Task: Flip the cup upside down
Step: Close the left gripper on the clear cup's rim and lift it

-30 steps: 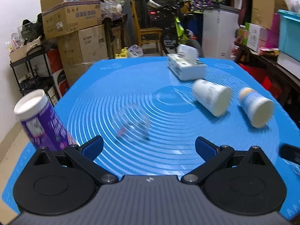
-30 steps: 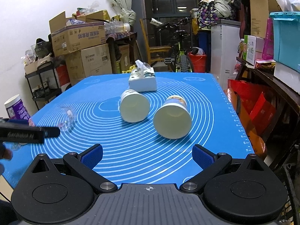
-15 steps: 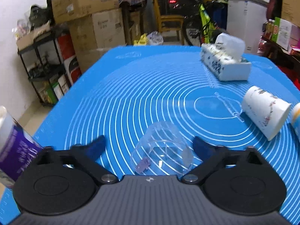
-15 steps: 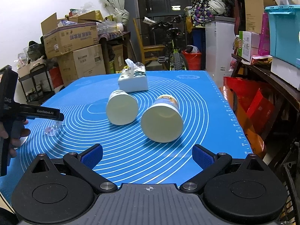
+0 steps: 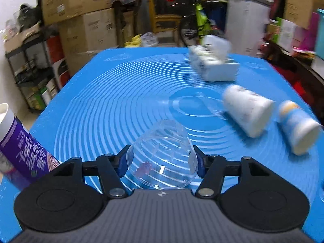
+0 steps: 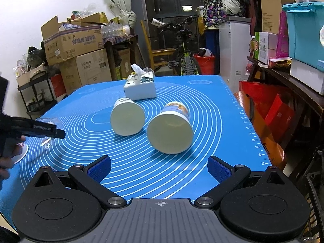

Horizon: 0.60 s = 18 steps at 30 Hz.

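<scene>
A clear plastic cup (image 5: 164, 154) lies on its side between the blue pads of my left gripper (image 5: 161, 163), which is shut on it near its rim, low over the blue mat (image 5: 113, 105). The cup's base points away from me. In the right wrist view the left gripper (image 6: 40, 129) shows at the far left with the clear cup (image 6: 47, 121) partly hidden behind it. My right gripper (image 6: 159, 168) is open and empty above the mat's near edge.
Two paper cups lie on their sides: a white one (image 6: 127, 116) and a blue-and-orange one (image 6: 172, 129). A tissue box (image 6: 140, 88) stands behind them. A purple-and-white cup (image 5: 18, 147) stands at the mat's left edge. Boxes, shelves and a bicycle surround the table.
My left gripper has closed its pads onto the clear cup, which it straddled half a second ago. The right gripper has stayed open and nearly still.
</scene>
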Each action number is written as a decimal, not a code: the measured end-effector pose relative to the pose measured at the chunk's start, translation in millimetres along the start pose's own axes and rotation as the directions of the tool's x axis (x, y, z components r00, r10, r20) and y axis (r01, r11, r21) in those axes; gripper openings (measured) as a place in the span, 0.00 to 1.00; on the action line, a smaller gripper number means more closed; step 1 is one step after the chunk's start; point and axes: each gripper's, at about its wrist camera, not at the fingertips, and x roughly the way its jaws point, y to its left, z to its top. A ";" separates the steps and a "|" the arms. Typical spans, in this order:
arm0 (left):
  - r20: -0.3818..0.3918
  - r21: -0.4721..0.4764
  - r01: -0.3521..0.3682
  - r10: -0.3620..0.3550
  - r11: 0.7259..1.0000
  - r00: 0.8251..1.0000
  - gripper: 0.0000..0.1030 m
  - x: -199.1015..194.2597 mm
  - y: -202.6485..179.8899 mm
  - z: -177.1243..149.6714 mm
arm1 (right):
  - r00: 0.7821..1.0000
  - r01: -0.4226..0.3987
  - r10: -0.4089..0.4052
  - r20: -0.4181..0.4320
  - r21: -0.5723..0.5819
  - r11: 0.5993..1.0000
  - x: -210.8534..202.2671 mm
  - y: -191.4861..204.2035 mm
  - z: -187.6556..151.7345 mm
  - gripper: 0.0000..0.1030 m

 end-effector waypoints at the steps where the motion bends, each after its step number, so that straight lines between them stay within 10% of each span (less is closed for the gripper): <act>1: 0.008 0.012 0.011 -0.012 1.000 1.000 0.61 -5.5 -6.9 -2.4 | 1.000 0.001 -0.001 0.002 0.000 1.000 -1.9 -0.3 0.0 0.98; 18: -0.099 0.085 0.116 -0.108 0.990 0.989 0.63 -10.2 -65.0 -45.1 | 0.999 0.034 -0.034 -0.011 0.016 0.999 -10.9 -10.0 -2.0 0.98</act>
